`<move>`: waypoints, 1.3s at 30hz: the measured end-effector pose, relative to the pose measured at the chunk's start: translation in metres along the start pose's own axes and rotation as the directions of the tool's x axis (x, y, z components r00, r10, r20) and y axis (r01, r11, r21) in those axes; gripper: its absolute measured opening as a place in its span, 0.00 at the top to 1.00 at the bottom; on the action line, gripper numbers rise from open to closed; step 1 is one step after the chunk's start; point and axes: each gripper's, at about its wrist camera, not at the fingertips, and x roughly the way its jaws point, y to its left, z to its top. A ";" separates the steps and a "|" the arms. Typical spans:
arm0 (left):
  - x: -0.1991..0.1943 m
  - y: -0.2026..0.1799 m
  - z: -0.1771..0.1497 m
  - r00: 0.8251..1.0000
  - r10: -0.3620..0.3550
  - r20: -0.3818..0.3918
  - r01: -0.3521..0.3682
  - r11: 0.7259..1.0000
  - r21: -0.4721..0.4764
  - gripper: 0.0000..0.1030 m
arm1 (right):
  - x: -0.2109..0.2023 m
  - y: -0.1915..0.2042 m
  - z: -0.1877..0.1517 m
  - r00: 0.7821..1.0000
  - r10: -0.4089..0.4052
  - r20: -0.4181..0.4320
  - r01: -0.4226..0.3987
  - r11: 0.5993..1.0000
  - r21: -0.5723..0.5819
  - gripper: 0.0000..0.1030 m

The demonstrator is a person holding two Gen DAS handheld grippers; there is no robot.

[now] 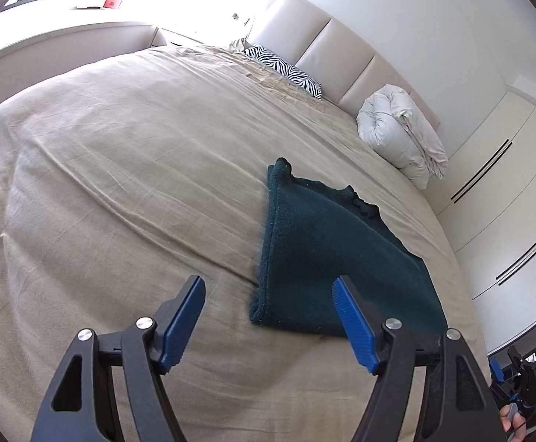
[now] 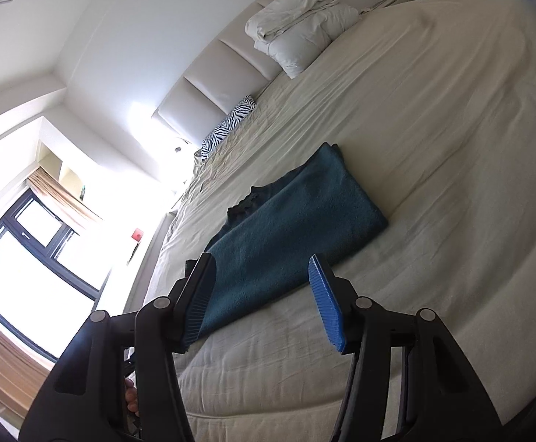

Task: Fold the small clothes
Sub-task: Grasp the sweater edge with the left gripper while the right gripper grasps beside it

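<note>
A dark teal fleece garment lies folded flat on the beige bed sheet. My left gripper is open and empty, held above the garment's near left corner. In the right wrist view the same garment lies ahead of my right gripper, which is open and empty, its jaws standing just over the garment's near edge. A dark frilled edge shows at the garment's far side.
A rolled white duvet lies against the padded headboard. A zebra-print pillow lies beside it. Wardrobe doors stand to the right of the bed. A window is at the left in the right wrist view.
</note>
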 end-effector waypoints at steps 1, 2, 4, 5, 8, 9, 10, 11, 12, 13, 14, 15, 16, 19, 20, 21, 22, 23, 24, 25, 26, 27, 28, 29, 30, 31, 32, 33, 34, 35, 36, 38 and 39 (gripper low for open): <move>0.003 0.002 0.000 1.000 -0.009 -0.013 0.009 1.000 -0.007 0.27 | 0.008 0.005 -0.004 1.000 0.008 -0.017 -0.009 1.000 -0.003 0.49; 0.006 0.002 -0.001 1.000 -0.016 -0.025 0.016 1.000 -0.018 0.27 | 0.018 0.009 -0.007 0.999 0.014 -0.038 -0.014 1.000 -0.006 0.47; 0.015 0.005 0.000 0.998 -0.040 -0.046 0.038 0.998 -0.042 0.27 | 0.033 0.016 -0.013 0.997 0.017 -0.072 -0.018 1.000 -0.021 0.44; 0.021 0.005 0.002 0.997 -0.048 -0.058 0.045 0.998 -0.049 0.27 | 0.040 0.020 -0.016 0.996 0.020 -0.086 -0.022 0.999 -0.029 0.44; 0.041 0.001 0.011 0.994 -0.061 -0.087 0.057 0.997 -0.049 0.27 | 0.053 0.037 -0.026 0.991 0.044 -0.127 -0.051 0.997 -0.057 0.44; 0.048 0.000 0.014 0.992 -0.072 -0.105 0.066 0.996 -0.059 0.27 | 0.058 0.043 -0.028 0.989 0.051 -0.141 -0.061 0.996 -0.067 0.44; 0.057 -0.001 0.017 0.989 -0.079 -0.124 0.070 0.995 -0.073 0.27 | 0.063 0.047 -0.031 0.986 0.059 -0.155 -0.071 0.995 -0.072 0.44; 0.065 -0.001 0.020 0.986 -0.082 -0.143 0.070 0.994 -0.086 0.27 | 0.068 0.050 -0.033 0.983 0.068 -0.169 -0.081 0.994 -0.072 0.44; 0.074 -0.002 0.022 0.984 -0.081 -0.162 0.067 0.994 -0.089 0.27 | 0.073 0.053 -0.034 0.981 0.075 -0.181 -0.088 0.994 -0.068 0.44; 0.083 -0.005 0.024 0.981 -0.075 -0.177 0.062 0.995 -0.081 0.27 | 0.078 0.055 -0.035 0.978 0.077 -0.192 -0.091 0.994 -0.065 0.44; 0.091 -0.007 0.026 0.980 -0.059 -0.189 0.047 0.996 -0.069 0.27 | 0.082 0.057 -0.037 0.977 0.078 -0.198 -0.093 0.994 -0.064 0.44; 0.099 -0.009 0.027 0.978 -0.050 -0.204 0.038 0.997 -0.061 0.27 | 0.088 0.057 -0.037 0.976 0.079 -0.202 -0.094 0.994 -0.064 0.44; 0.107 -0.010 0.027 0.974 -0.050 -0.221 0.038 0.998 -0.059 0.27 | 0.092 0.057 -0.038 0.975 0.078 -0.208 -0.093 0.994 -0.063 0.44; 0.123 -0.013 0.029 0.972 -0.036 -0.233 0.026 0.999 -0.045 0.27 | 0.097 0.056 -0.040 0.973 0.074 -0.218 -0.089 0.994 -0.059 0.44; 0.127 -0.015 0.030 0.971 -0.029 -0.237 0.022 0.999 -0.030 0.26 | 0.105 0.051 -0.037 0.974 0.072 -0.215 -0.086 0.995 -0.056 0.44; 0.129 -0.017 0.031 0.971 -0.022 -0.239 0.018 1.000 -0.017 0.26 | 0.105 0.048 -0.036 0.974 0.074 -0.213 -0.086 0.995 -0.050 0.44; 0.131 -0.017 0.032 0.971 -0.029 -0.238 0.025 1.000 -0.019 0.26 | 0.107 0.044 -0.034 0.975 0.074 -0.211 -0.084 0.996 -0.042 0.44; 0.133 -0.015 0.033 0.970 -0.039 -0.240 0.033 0.999 -0.031 0.26 | 0.107 0.039 -0.033 0.976 0.071 -0.208 -0.080 0.996 -0.032 0.44; 0.135 -0.012 0.034 0.968 -0.055 -0.245 0.043 0.998 -0.053 0.26 | 0.109 0.036 -0.031 0.976 0.073 -0.207 -0.079 0.997 -0.023 0.44; 0.136 -0.008 0.035 0.966 -0.072 -0.248 0.053 0.995 -0.081 0.26 | 0.112 0.034 -0.029 0.975 0.078 -0.208 -0.083 0.996 -0.018 0.44; 0.136 -0.005 0.036 0.964 -0.086 -0.252 0.061 0.993 -0.105 0.27 | 0.115 0.033 -0.028 0.974 0.079 -0.210 -0.084 0.996 -0.017 0.44; 0.136 -0.003 0.038 0.962 -0.097 -0.256 0.066 0.990 -0.125 0.27 | 0.118 0.033 -0.026 0.974 0.079 -0.214 -0.085 0.996 -0.021 0.44; 0.136 -0.002 0.039 0.959 -0.105 -0.264 0.069 0.988 -0.141 0.30 | 0.122 0.034 -0.025 0.972 0.082 -0.219 -0.090 0.996 -0.026 0.44; 0.138 -0.001 0.040 0.953 -0.119 -0.280 0.077 0.984 -0.158 0.35 | 0.127 0.036 -0.023 0.970 0.087 -0.225 -0.097 0.995 -0.032 0.44; 0.140 -0.001 0.040 0.944 -0.144 -0.298 0.092 0.979 -0.180 0.37 | 0.133 0.039 -0.020 0.968 0.092 -0.233 -0.103 0.994 -0.037 0.44; 0.142 -0.002 0.040 0.932 -0.173 -0.318 0.112 0.973 -0.202 0.40 | 0.140 0.042 -0.016 0.966 0.095 -0.242 -0.109 0.993 -0.046 0.44; 0.144 -0.003 0.039 0.926 -0.185 -0.328 0.120 0.971 -0.209 0.40 | 0.147 0.047 -0.012 0.964 0.096 -0.248 -0.114 0.992 -0.060 0.44; 0.146 -0.005 0.039 0.924 -0.186 -0.334 0.121 0.971 -0.206 0.40 | 0.154 0.052 -0.009 0.962 0.100 -0.253 -0.122 0.990 -0.072 0.44; 0.149 -0.006 0.039 0.922 -0.186 -0.339 0.119 0.971 -0.207 0.40 | 0.161 0.057 -0.004 0.959 0.108 -0.262 -0.132 0.988 -0.078 0.44; 0.151 -0.005 0.040 0.920 -0.193 -0.340 0.122 0.968 -0.221 0.38 | 0.171 0.061 0.001 0.955 0.114 -0.274 -0.141 0.987 -0.080 0.44; 0.153 -0.004 0.041 0.918 -0.210 -0.337 0.131 0.962 -0.240 0.37 | 0.182 0.065 0.006 0.951 0.117 -0.287 -0.146 0.986 -0.083 0.44; 0.156 -0.004 0.043 0.909 -0.238 -0.341 0.153 0.954 -0.258 0.37 | 0.205 0.073 0.015 0.942 0.116 -0.316 -0.150 0.985 -0.084 0.44; 0.156 -0.006 0.043 0.907 -0.241 -0.345 0.156 0.954 -0.254 0.37 | 0.217 0.077 0.018 0.937 0.114 -0.330 -0.150 0.985 -0.086 0.44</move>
